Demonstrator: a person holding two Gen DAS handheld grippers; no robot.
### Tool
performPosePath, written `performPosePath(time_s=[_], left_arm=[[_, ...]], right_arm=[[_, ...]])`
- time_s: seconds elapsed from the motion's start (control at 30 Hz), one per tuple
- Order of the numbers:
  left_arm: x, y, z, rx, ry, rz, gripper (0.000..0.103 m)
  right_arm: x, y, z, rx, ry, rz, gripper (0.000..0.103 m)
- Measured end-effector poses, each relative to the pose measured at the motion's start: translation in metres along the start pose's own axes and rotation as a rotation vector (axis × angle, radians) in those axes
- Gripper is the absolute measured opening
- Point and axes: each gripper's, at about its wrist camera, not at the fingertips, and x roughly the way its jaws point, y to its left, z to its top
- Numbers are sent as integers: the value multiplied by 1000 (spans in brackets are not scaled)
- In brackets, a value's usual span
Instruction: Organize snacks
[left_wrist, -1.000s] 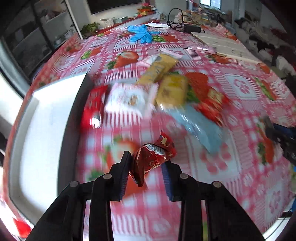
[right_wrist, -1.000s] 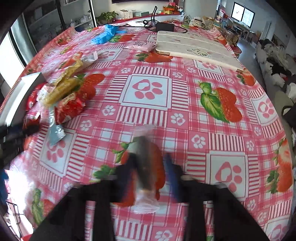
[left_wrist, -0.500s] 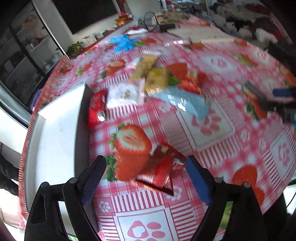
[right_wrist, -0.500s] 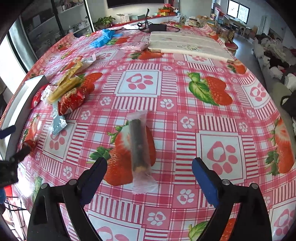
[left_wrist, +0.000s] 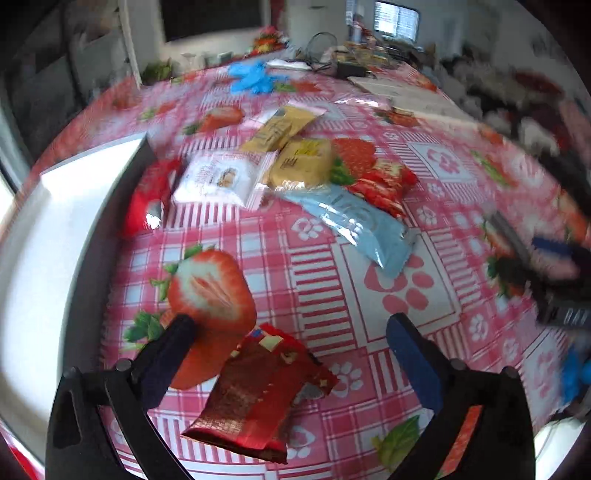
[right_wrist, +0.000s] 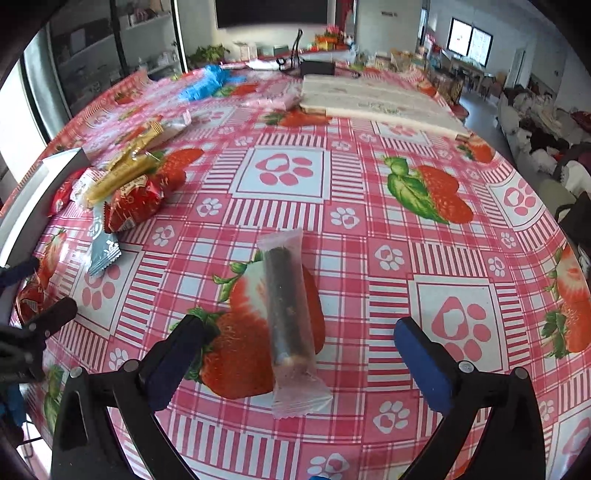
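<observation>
now both grippers are over a counter (right_wrist: 369, 229) w/ a pink plaid cloth printed w/ strawberries & paw prints. left gripper (left_wrist: 291, 332): fingers spread wide & still opening, gripping nothing. a dark red snack packet (left_wrist: 258, 391) lies flat on the cloth between the fingers, clear of both pads, nearer the left one. farther off, a loose pile of snacks: light blue packet (left_wrist: 354, 221), red patterned packet (left_wrist: 384, 184), two yellow packets (left_wrist: 303, 162) one behind the other, white packet (left_wrist: 225, 177), shiny red packet (left_wrist: 147, 199). that last one lies just beside the dark rim of a white tray (left_wrist: 44, 236) along the left edge. blue gloves (left_wrist: 255, 75) far back on the counter.

right gripper (right_wrist: 299, 334): fingers also spread wide & opening, gripping nothing. a clear-wrapped dark bar (right_wrist: 288, 314) lies lengthwise between them on a printed strawberry, touching neither pad. the snack pile shows far left in the right wrist view, well apart from the bar. a pale flat board (right_wrist: 369, 103) lies far back, right of centre.
</observation>
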Motion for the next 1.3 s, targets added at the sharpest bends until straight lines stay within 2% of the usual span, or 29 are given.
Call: performPosePath(time_s=[0.43, 1.3], left_arm=[[-3, -3, -7, -1, -39, 15, 103], [-4, -2, -8, -1, -43, 14, 103]], right_arm=[[0, 1, -3, 3, -35, -1, 103], [0, 1, -4, 1, -36, 0, 103]])
